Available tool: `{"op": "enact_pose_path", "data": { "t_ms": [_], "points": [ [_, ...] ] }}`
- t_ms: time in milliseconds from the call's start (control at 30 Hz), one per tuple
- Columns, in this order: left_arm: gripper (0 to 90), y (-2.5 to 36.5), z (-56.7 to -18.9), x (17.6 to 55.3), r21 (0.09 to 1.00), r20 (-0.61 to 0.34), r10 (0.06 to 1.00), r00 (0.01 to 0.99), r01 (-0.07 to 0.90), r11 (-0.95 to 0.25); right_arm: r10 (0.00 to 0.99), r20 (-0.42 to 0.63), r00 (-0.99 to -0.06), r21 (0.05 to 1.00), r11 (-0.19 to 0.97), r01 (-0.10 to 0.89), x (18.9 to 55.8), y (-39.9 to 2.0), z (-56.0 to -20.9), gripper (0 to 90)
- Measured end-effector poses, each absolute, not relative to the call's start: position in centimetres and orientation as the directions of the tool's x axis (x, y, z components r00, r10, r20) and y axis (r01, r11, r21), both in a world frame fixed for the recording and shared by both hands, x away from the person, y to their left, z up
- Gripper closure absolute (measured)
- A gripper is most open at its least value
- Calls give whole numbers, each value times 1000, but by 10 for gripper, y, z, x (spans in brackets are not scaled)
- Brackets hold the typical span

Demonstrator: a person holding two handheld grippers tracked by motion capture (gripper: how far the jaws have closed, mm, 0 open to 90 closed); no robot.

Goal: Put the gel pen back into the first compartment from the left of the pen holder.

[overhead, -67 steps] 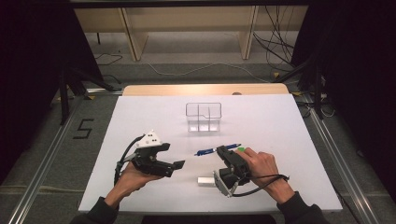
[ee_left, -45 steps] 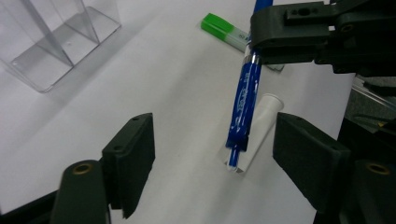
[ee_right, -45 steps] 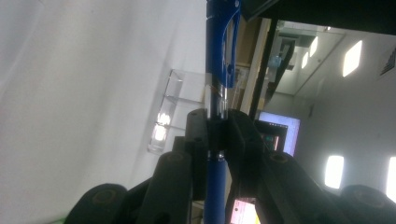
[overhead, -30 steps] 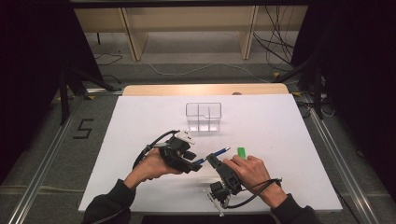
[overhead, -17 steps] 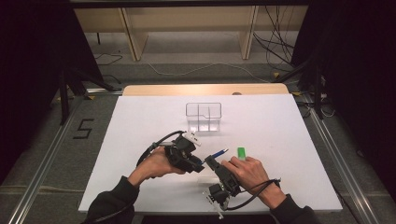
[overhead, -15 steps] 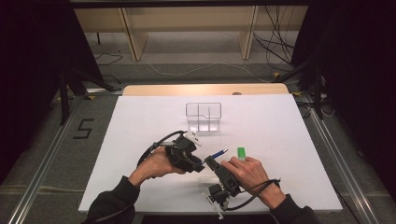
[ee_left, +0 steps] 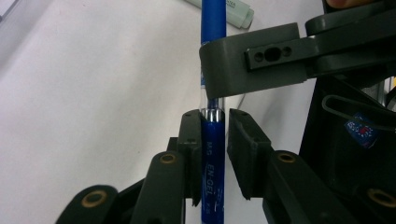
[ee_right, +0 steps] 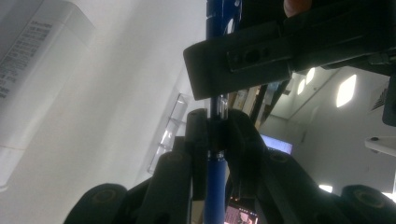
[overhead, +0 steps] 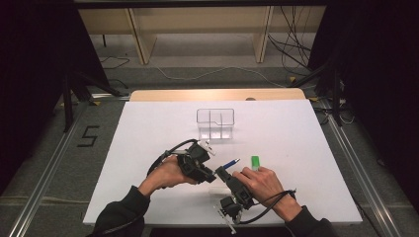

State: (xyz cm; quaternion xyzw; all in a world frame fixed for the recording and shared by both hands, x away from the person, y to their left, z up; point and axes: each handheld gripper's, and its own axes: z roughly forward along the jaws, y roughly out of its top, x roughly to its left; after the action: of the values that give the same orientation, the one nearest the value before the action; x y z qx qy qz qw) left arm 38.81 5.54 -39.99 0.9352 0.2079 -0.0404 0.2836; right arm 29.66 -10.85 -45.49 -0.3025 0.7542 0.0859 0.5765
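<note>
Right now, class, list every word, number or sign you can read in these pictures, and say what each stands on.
"5": black figure on the floor left of the table.
"EN-GEL", partly legible: white print on the blue pen.
Fine print on the white box: too small to read.
Sticker on the other tongs: blurred.

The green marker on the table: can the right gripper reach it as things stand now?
Probably not at once. The right gripper is shut on the blue pen, which the left gripper is also closing on. The green marker lies free beside the right hand.
</note>
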Motion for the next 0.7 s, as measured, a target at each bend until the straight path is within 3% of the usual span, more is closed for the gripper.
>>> {"op": "enact_pose_path", "data": {
  "t_ms": [700],
  "points": [
    [787,51,-402,392,467,-218,365,905,425,-776,-387,-911,-140,-242,779,-578,294,-107,-458,801]
  ]
}}
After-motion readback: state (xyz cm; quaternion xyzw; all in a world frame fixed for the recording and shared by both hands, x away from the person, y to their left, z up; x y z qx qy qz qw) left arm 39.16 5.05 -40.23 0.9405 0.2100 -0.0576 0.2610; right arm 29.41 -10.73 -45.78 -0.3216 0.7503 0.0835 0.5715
